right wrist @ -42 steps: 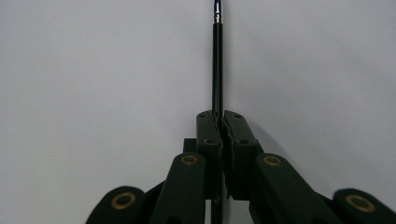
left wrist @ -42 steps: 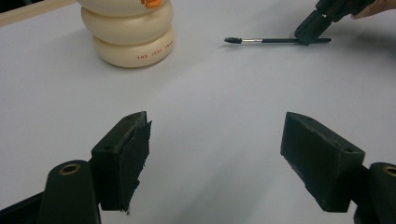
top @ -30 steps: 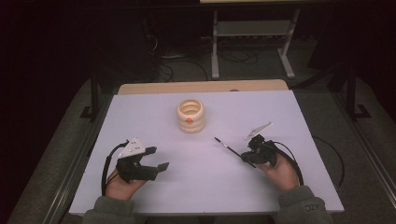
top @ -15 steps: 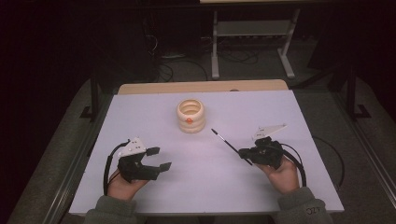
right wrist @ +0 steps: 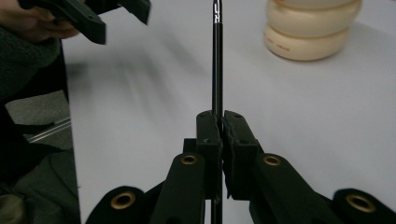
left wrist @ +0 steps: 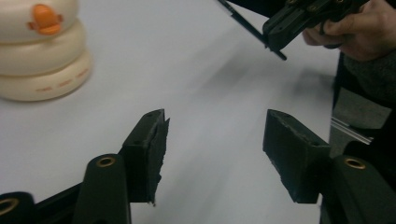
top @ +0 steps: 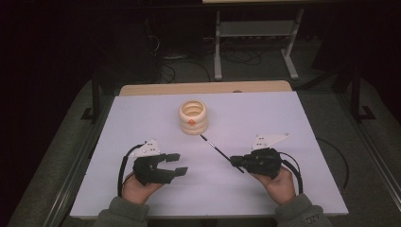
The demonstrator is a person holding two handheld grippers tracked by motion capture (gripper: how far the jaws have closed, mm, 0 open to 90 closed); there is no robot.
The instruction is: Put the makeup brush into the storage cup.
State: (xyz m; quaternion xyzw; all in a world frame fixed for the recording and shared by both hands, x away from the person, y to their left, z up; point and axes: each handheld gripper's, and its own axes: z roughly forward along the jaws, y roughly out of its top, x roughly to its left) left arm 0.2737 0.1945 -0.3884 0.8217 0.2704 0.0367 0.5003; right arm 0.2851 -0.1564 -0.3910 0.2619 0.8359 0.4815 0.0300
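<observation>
A person at a white table (top: 302, 189) works two hand-held grippers. The right gripper (top: 235, 162) is clamped on a thin black brush (top: 215, 148), jaws pressed tight on its shaft near one end, as the right gripper view shows (right wrist: 216, 70). The brush angles up and away over the table, its far tip close beside the base of a cream ribbed holder (top: 193, 117) that has a small orange duck-bill on its side and stands upright near the table's middle, its top open. The left gripper (top: 177, 163) rests low over the table nearer the person, well apart from the holder, jaws spread wide and holding nothing; its own view shows bare tabletop between the pads (left wrist: 149, 144).

The work in hand looks to be dropping the brush into the holder. To do it well, the right hand would likely need to raise the tip above the rim and tilt the shaft nearer upright before lowering it, since at this slant the tip would strike the holder's wall and might push the light holder along the table. The grip so near the end gives little control of the tip, so a slow approach seems wise. The free left gripper could steady the holder's side if it slides.
</observation>
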